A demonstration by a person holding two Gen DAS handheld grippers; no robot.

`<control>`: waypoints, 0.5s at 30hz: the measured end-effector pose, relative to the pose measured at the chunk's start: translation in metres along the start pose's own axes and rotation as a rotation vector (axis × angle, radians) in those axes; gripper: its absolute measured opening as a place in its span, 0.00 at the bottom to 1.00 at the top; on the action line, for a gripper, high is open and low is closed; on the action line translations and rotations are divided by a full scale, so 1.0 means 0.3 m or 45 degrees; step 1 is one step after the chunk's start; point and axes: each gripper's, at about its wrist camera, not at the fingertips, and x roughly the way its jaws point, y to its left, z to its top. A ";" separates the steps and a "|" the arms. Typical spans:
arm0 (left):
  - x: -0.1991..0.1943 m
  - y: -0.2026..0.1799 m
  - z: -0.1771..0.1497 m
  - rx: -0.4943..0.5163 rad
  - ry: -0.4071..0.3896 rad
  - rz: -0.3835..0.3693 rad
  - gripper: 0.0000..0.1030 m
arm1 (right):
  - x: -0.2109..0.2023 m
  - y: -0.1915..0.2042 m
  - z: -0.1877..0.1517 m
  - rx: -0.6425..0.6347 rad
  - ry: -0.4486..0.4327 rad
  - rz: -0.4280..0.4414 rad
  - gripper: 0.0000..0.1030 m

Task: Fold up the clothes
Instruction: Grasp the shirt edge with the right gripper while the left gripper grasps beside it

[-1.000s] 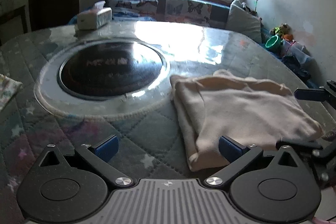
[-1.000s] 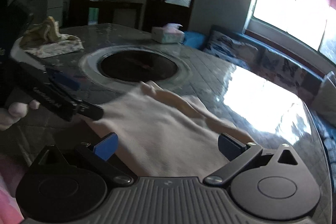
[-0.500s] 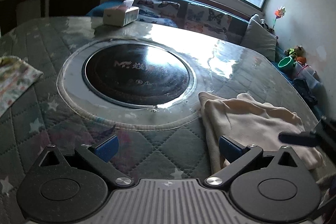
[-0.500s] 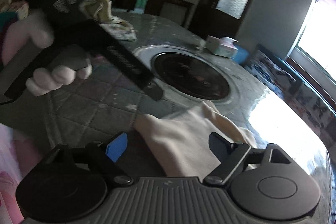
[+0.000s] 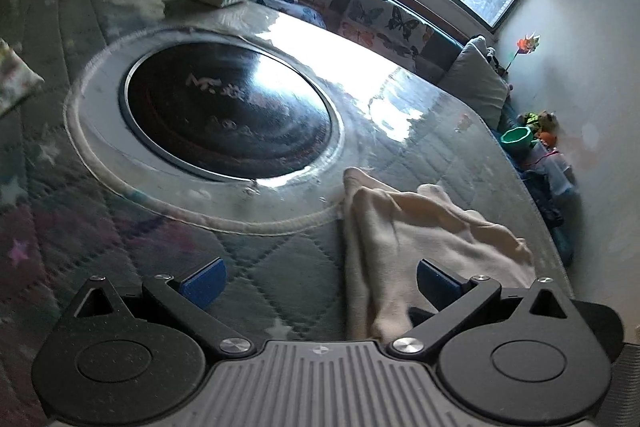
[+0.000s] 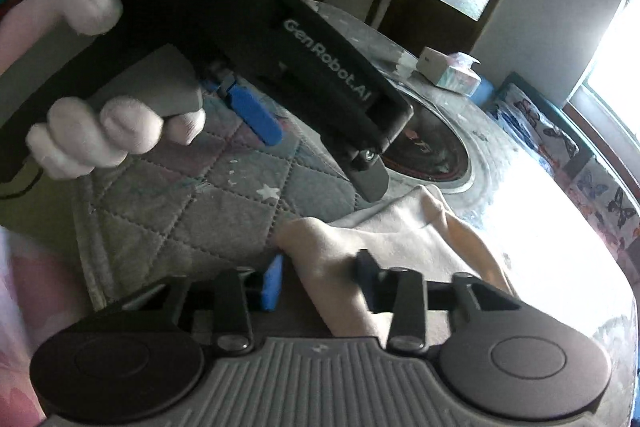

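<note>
Garment | cream, part-folded on worktop | right hand-held gripper just closing on its near edge, cloth between the jaws; left hand-held gripper released | risk: thin pinch slips, fold collapses

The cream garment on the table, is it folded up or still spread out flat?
Folded, roughly: the cream garment lies doubled in a compact, rumpled bundle with layered edges on the quilted table cover, not spread flat.

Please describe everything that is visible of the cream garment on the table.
The cream garment is soft, plain knit-like cloth, folded into a rumpled, layered bundle. It lies flat on the quilted table cover, its far edge reaching the pale ring around the dark round plate. The right gripper has just been closing, and its pads now pinch the near corner. The left gripper is open, with the garment's near edge beside its right finger.
</note>
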 end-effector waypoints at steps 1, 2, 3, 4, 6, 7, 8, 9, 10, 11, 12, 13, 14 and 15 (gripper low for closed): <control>0.004 -0.003 0.001 -0.011 0.008 -0.015 1.00 | -0.003 -0.010 0.000 0.022 -0.005 0.004 0.25; 0.009 -0.007 0.003 -0.028 0.018 -0.028 1.00 | -0.006 -0.020 0.001 0.043 -0.011 0.009 0.23; 0.014 -0.010 0.004 -0.045 0.028 -0.041 1.00 | -0.009 -0.031 0.001 0.065 -0.016 0.013 0.20; 0.019 -0.014 0.006 -0.062 0.038 -0.054 1.00 | -0.013 -0.042 0.001 0.089 -0.023 0.019 0.18; 0.032 -0.021 0.010 -0.104 0.055 -0.075 1.00 | -0.027 -0.067 0.000 0.145 -0.044 0.039 0.16; 0.040 -0.025 0.012 -0.127 0.063 -0.084 1.00 | -0.035 -0.081 -0.001 0.175 -0.057 0.052 0.16; 0.047 -0.028 0.015 -0.150 0.070 -0.093 1.00 | -0.044 -0.098 -0.003 0.213 -0.068 0.067 0.16; 0.052 -0.031 0.020 -0.170 0.078 -0.103 1.00 | -0.051 -0.115 -0.005 0.249 -0.079 0.079 0.15; 0.058 -0.033 0.025 -0.190 0.085 -0.113 1.00 | -0.059 -0.131 -0.008 0.283 -0.089 0.090 0.15; 0.064 -0.036 0.030 -0.209 0.093 -0.124 1.00 | -0.066 -0.147 -0.012 0.316 -0.100 0.100 0.15; 0.072 -0.040 0.035 -0.227 0.103 -0.140 1.00 | -0.074 -0.162 -0.015 0.346 -0.111 0.111 0.15; 0.081 -0.043 0.039 -0.243 0.113 -0.153 1.00 | -0.083 -0.178 -0.019 0.374 -0.124 0.119 0.14; 0.089 -0.047 0.044 -0.259 0.121 -0.165 1.00 | -0.089 -0.194 -0.024 0.399 -0.136 0.126 0.14; 0.098 -0.052 0.048 -0.275 0.128 -0.178 1.00 | -0.095 -0.207 -0.030 0.421 -0.147 0.133 0.14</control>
